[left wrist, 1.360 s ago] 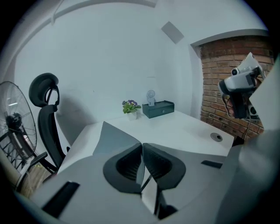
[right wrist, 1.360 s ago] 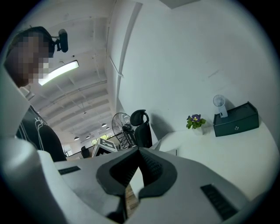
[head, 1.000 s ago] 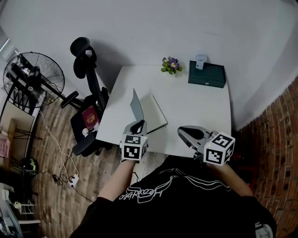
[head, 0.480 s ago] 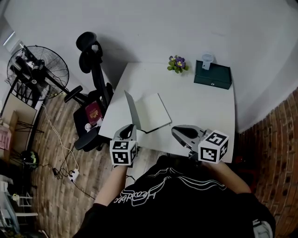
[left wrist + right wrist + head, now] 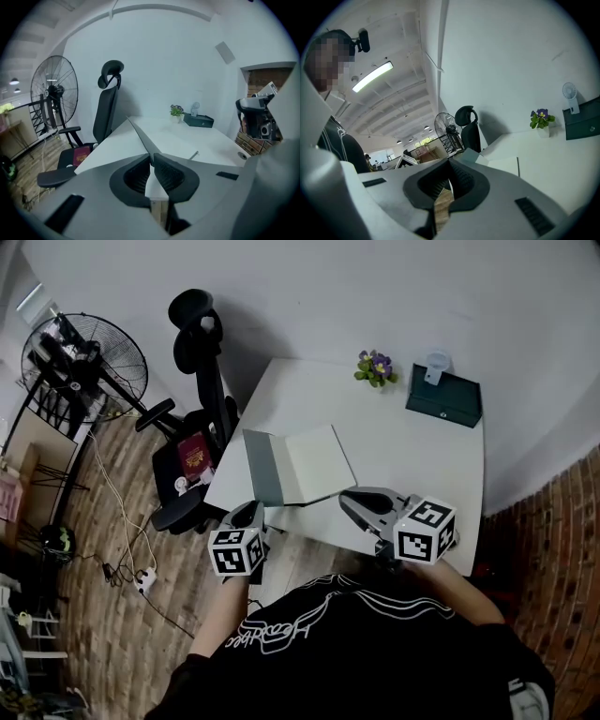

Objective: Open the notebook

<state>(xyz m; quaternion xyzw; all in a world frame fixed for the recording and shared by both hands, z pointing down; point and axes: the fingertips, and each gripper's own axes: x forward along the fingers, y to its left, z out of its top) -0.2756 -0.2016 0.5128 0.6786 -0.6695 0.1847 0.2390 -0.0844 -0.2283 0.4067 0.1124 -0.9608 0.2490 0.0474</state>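
Notebook cover swung down leftward, left gripper clamped on it.

Quick tally: 1 notebook, 1 counter, 1 office chair, 1 fan, 1 flower pot, 1 green box, and 2 tools: left tool, right tool.

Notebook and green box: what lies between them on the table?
Nothing. The head view shows bare white table between the notebook and the green box; the flower pot stands off that line, nearer the wall.
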